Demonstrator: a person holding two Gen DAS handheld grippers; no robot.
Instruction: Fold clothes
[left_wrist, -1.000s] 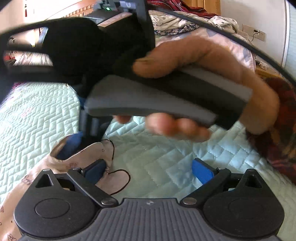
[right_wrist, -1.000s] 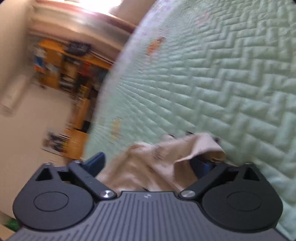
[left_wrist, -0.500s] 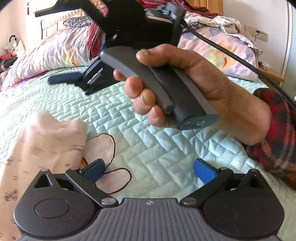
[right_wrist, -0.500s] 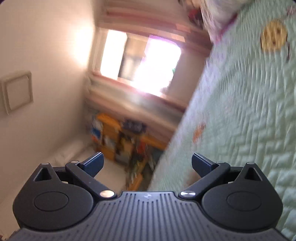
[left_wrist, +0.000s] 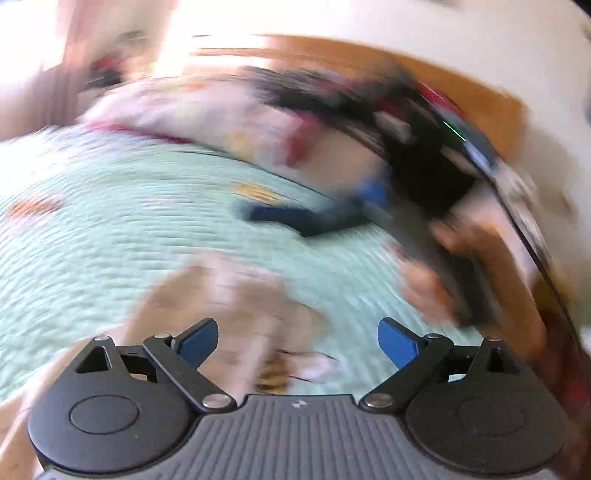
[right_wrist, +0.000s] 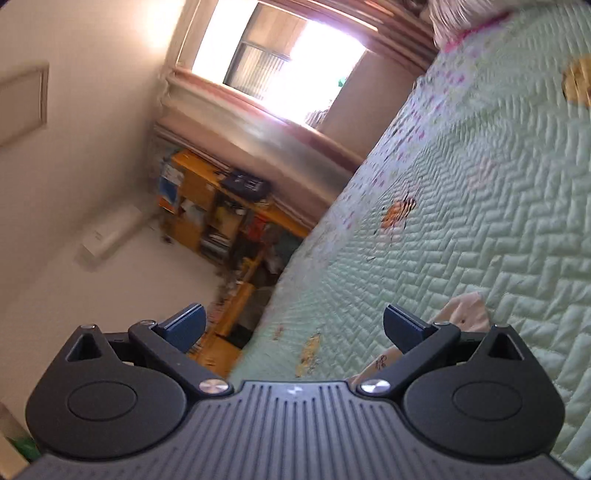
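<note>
A pale green quilted bedspread (right_wrist: 480, 206) covers the bed, with a bright window (right_wrist: 291, 66) and a cluttered orange shelf unit (right_wrist: 218, 210) beyond its edge. The left claw (left_wrist: 297, 338) hangs wide open and empty just above the beige printed garment (left_wrist: 225, 302), which lies rumpled on the quilt. The right claw (right_wrist: 293, 325) is also spread wide, holding nothing; a corner of the garment shows beside its right finger. In the blurred left view, a hand (left_wrist: 461, 266) grips the right tool. A second ago the right claw pinched the fabric; it has since let go and swung toward the room.
</note>
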